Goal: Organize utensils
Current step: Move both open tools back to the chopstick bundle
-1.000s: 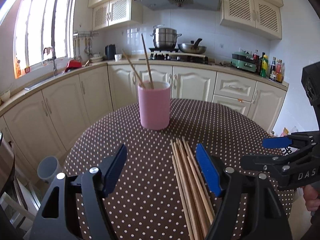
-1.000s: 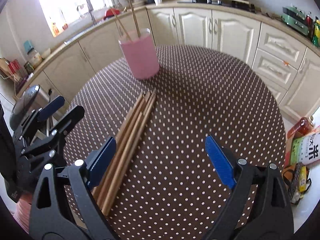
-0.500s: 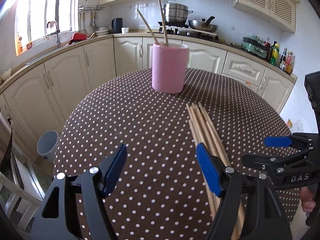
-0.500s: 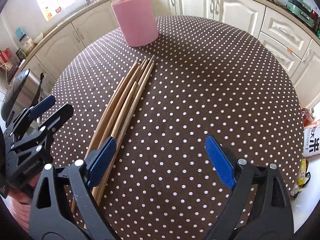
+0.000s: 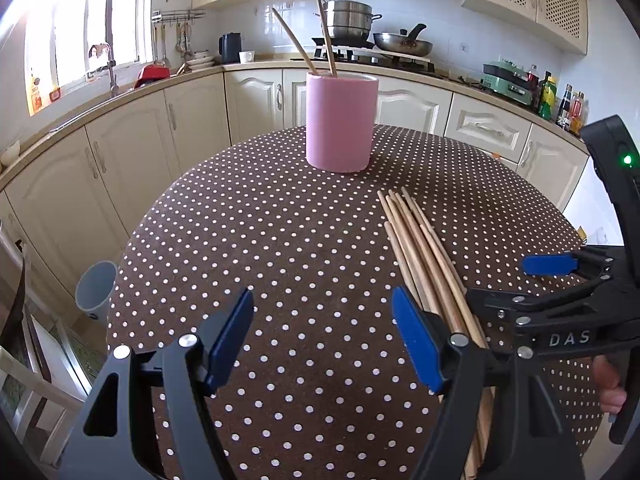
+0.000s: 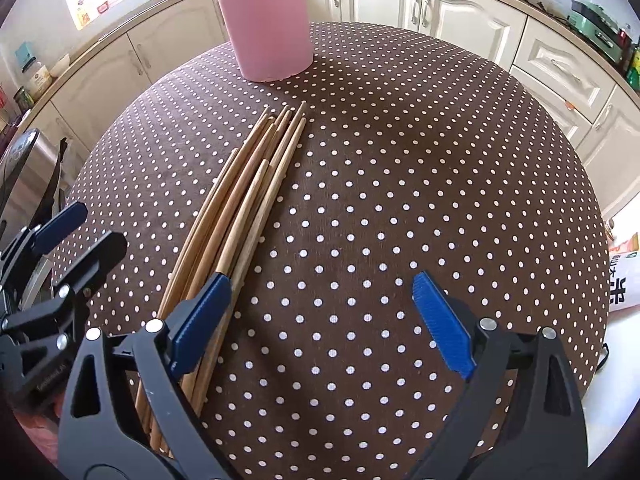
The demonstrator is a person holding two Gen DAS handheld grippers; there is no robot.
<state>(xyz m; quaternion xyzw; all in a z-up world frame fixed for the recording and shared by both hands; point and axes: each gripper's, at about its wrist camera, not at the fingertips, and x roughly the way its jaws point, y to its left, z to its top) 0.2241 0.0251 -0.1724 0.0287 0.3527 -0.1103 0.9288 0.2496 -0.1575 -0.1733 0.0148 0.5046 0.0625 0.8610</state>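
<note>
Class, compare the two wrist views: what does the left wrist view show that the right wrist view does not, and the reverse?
Only the left wrist view shows the two chopsticks standing in the pink holder full length, plus the stove pots. Only the right wrist view shows the printed bag beside the table. Both show the holder, the loose chopstick bundle and both open hand-held grippers.

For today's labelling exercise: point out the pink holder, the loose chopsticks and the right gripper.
pink holder (image 5: 340, 124): left wrist view, front wall.
loose chopsticks (image 6: 256, 184): right wrist view, mid-bundle shafts.
right gripper (image 6: 320, 320): right wrist view, midway between its fingertips.
</note>
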